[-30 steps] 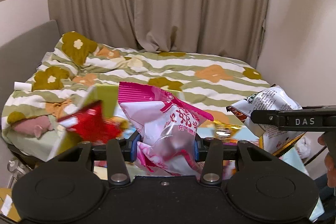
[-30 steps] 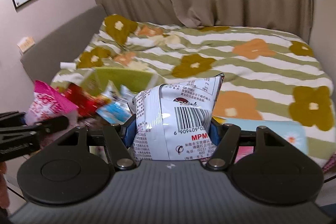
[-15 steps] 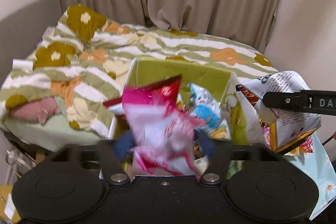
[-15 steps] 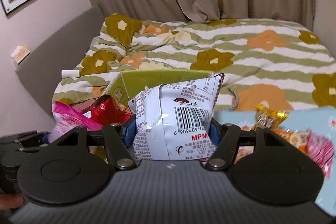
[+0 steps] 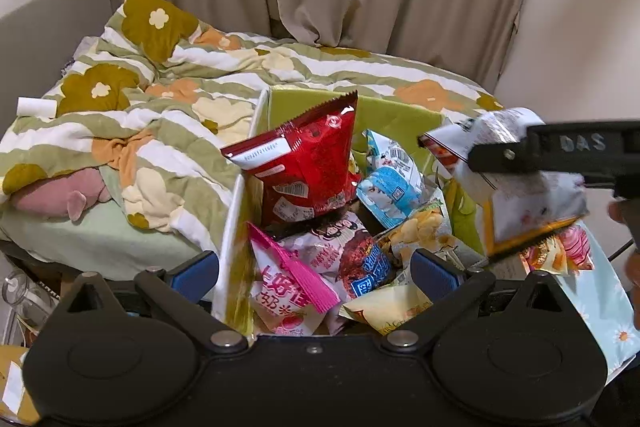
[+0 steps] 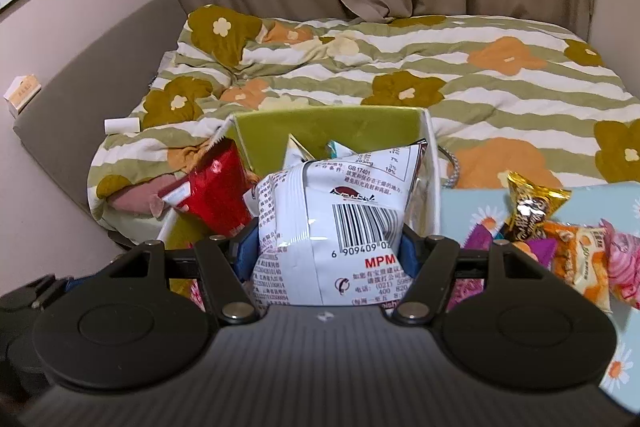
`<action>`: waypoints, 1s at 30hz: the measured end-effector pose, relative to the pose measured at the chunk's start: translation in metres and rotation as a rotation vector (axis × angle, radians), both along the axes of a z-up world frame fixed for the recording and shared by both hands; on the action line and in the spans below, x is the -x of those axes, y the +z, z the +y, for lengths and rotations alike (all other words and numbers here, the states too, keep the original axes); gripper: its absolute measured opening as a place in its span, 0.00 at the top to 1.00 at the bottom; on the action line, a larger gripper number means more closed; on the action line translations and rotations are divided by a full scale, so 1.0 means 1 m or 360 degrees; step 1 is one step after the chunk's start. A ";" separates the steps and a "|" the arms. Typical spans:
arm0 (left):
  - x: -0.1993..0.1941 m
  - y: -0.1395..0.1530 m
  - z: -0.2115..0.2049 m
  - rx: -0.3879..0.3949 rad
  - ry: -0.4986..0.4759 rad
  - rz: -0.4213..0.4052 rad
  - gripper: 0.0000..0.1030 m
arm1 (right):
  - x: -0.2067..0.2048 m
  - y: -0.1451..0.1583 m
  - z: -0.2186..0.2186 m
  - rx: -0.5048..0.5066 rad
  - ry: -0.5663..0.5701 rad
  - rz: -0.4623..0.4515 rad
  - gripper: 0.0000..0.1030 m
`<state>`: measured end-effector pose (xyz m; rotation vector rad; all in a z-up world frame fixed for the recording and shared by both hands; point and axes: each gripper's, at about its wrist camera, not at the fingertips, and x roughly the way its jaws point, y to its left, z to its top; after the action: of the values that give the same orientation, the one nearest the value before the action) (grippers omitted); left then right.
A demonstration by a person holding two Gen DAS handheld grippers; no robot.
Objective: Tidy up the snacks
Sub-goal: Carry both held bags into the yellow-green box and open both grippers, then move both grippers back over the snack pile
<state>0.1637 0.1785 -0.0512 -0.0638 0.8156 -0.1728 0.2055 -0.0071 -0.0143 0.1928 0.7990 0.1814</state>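
Note:
A green-lined box [image 5: 400, 115] holds several snack bags, among them a red bag [image 5: 308, 171] and a light blue bag [image 5: 390, 187]. My left gripper [image 5: 314, 273] is open over the box's near end, and a pink-and-white bag [image 5: 286, 291] lies loose in the box between its fingers. My right gripper [image 6: 326, 251] is shut on a white bag with a barcode [image 6: 340, 227], held above the box [image 6: 328, 127]. That bag also shows in the left wrist view [image 5: 516, 183], over the box's right side.
The box stands on a table with a light blue daisy cloth [image 6: 472, 203], where several loose snacks lie, such as a gold-wrapped one [image 6: 532, 207] and an orange one [image 6: 588, 259]. Behind is a bed with a flowered quilt [image 6: 400, 67] and curtains.
My left gripper has opened and dropped the pink-and-white bag into the box. Both grippers have moved forward and tilted down over the box. The right still holds the white bag.

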 end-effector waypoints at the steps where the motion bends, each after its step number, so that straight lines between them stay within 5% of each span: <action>1: -0.001 0.002 0.001 -0.0006 0.0005 -0.0003 0.00 | -0.004 -0.001 0.001 -0.0018 -0.0002 0.0002 0.21; 6: -0.006 0.004 0.005 -0.0043 0.0025 -0.0019 0.00 | -0.027 -0.011 0.012 -0.0065 0.0028 0.0032 0.18; 9: -0.009 0.001 0.006 -0.0053 0.0041 -0.0003 0.00 | -0.035 -0.019 0.017 -0.0097 0.0043 0.0028 0.00; 19: -0.011 -0.007 0.000 -0.0048 0.0045 0.0042 0.00 | -0.019 -0.027 0.016 -0.0003 0.0071 -0.0021 0.00; 30: 0.000 0.026 -0.013 -0.0088 0.0028 -0.0068 0.00 | 0.005 0.004 -0.003 -0.0038 0.0043 -0.0116 0.00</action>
<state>0.1640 0.1652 -0.0253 -0.0152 0.7763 -0.1343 0.2003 -0.0104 -0.0099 0.1967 0.7277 0.2225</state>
